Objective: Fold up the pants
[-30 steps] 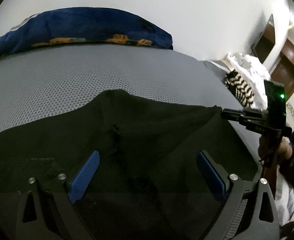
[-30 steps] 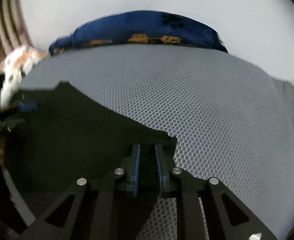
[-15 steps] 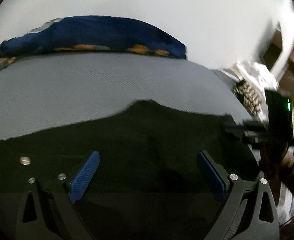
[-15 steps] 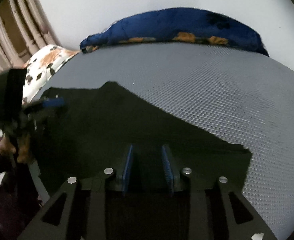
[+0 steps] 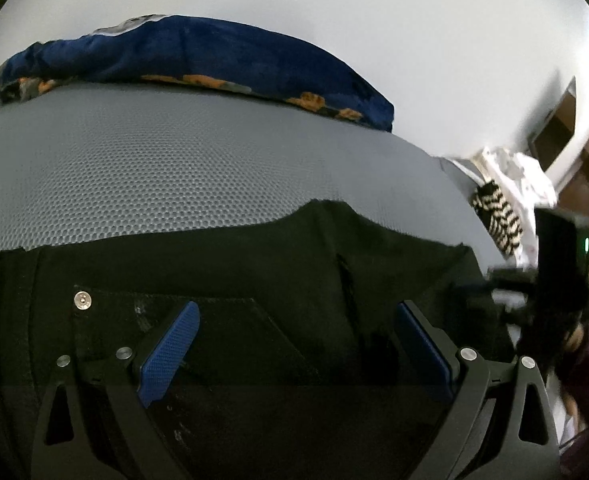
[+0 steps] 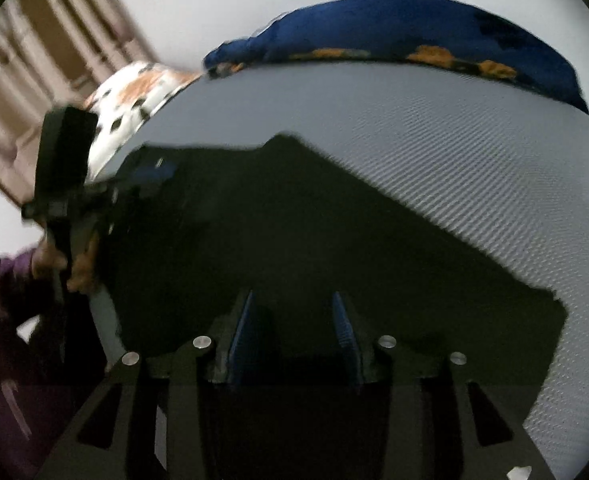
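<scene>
Left gripper (image 5: 294, 354) jaws wide apart over the black pants (image 5: 254, 272), nothing pinched. Pants lie flat along the near edge of the grey mesh mattress (image 5: 174, 160). Right gripper (image 6: 292, 336) has just been opening, pads apart above the fabric, gripping nothing.

Black pants (image 5: 294, 280) run off the lower and left edges of the left wrist view, their full outline unseen; the near part sinks into shadow under the gripper frame. In the right wrist view, motion blur smears the left gripper (image 6: 150, 172), a hand (image 6: 74, 264) on its handle and the pale slatted background at upper left. The striped cloth (image 5: 498, 220) at the bed's far corner is too small to identify
</scene>
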Available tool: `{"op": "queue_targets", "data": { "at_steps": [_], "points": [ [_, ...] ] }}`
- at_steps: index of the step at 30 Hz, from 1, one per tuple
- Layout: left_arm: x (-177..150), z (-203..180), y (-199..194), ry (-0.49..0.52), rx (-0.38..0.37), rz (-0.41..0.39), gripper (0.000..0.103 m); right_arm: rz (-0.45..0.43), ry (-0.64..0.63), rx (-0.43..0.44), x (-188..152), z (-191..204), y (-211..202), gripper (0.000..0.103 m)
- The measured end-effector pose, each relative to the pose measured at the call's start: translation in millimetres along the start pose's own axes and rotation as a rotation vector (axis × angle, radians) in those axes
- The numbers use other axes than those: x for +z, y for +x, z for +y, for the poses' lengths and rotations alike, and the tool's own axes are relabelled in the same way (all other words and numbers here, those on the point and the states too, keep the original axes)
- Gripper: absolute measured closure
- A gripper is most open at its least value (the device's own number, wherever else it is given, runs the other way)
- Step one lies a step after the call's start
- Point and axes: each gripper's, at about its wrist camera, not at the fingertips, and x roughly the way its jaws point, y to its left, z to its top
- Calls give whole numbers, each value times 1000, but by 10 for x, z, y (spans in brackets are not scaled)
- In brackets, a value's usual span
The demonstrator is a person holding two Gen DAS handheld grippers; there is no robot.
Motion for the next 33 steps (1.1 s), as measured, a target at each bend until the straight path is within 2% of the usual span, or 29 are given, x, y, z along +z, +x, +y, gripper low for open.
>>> {"op": "queue_targets", "data": {
  "at_steps": [5, 8, 11, 12, 13, 16, 17, 20, 21, 22, 26, 33],
  "points": [
    [32, 77, -25, -38, -7, -6, 6, 26, -79, -77, 179, 42, 40, 59],
    [64, 166, -69, -78, -16, -19, 6, 28, -88, -63, 207, 85, 96, 57],
    [86, 231, -130, -121, -25, -28, 6, 38, -168, -73, 199, 269, 185, 51],
    [87, 244, -154, -131, -26, -30, 6, 49, -205, -78, 199, 354, 242, 44],
    [88, 248, -167, -136, -27, -27, 6, 59, -236, -78, 193, 410, 286, 43],
    [66, 256, -207, -147, -17, -12, 6, 108, -348, -82, 172, 581, 474, 43],
    [53, 257, -221, -152, -19, -10, 6, 129, -396, -95, 155, 643, 545, 45],
    [24, 256, -279, -168, -13, 1, 6, 146, -524, -130, 115, 815, 601, 78],
    [20, 257, -294, -171, -5, 6, 6, 145, -540, -165, 122, 840, 582, 95],
    [15, 259, -314, -174, 3, 11, 6, 142, -545, -196, 127, 847, 542, 97],
    [-14, 281, -422, -184, 12, 3, 6, 54, -479, -281, 81, 792, 208, 99],
    [-51, 275, -452, -216, 15, 41, 6, -254, -116, -454, -171, 366, -964, 99]
  ]
}}
